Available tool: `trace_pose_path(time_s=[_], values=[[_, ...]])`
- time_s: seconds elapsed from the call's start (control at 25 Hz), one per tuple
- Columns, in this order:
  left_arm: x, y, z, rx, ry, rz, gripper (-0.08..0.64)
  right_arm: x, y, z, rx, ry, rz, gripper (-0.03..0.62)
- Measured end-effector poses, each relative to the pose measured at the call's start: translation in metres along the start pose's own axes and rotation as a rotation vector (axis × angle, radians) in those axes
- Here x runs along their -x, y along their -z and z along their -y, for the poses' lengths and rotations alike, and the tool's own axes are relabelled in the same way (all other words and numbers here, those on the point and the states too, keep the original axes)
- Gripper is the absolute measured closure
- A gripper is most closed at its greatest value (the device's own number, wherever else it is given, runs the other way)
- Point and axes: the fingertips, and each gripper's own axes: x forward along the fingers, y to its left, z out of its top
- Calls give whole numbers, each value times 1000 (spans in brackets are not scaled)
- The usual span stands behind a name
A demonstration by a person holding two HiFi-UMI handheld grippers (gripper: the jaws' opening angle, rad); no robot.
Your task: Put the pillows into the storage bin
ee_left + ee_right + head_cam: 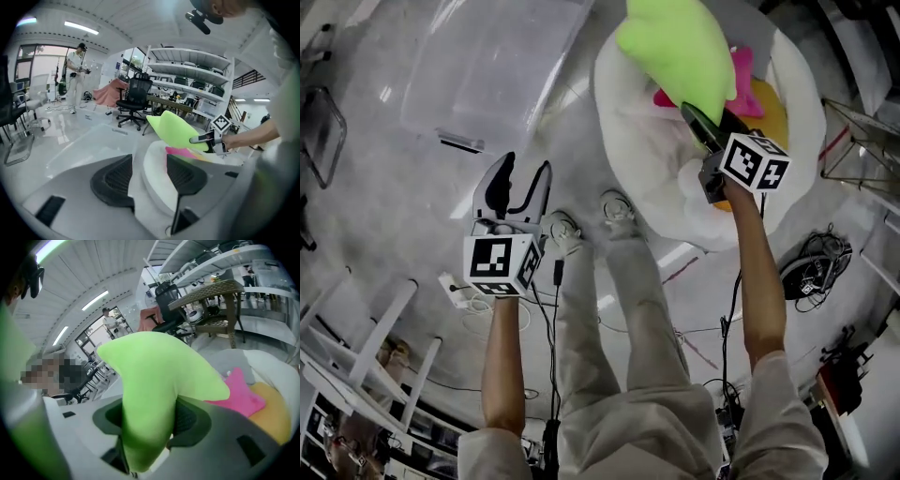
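Note:
My right gripper (698, 120) is shut on a lime green pillow (675, 49), lifted above a white beanbag (637, 141); the same green pillow (154, 380) fills the right gripper view, pinched between both pads. A pink pillow (741, 73) and a yellow pillow (771, 112) lie on the beanbag. The clear storage bin (487, 70) stands on the floor at the upper left. My left gripper (517, 186) hangs open and empty below the bin; the left gripper view shows its pads (112, 180) apart with nothing between them, and the green pillow (176, 130) beyond.
The person's legs and white shoes (619, 211) stand between the grippers. Cables and a power strip (455, 286) lie on the floor at the left, a wire rack (862, 141) at the right. An office chair (136, 101) and shelving (187, 79) stand in the background.

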Motion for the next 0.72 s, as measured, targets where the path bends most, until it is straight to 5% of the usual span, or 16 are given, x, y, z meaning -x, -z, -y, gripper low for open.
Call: trace_pose_path(time_s=[0.32,0.72], values=[[67,29,-95,106,-158,45,331,-110,-5,-135,173,-140,-103,350],[119,79,-180,212,-271,74,334,-235,44,-249,328,-189,-242,347]])
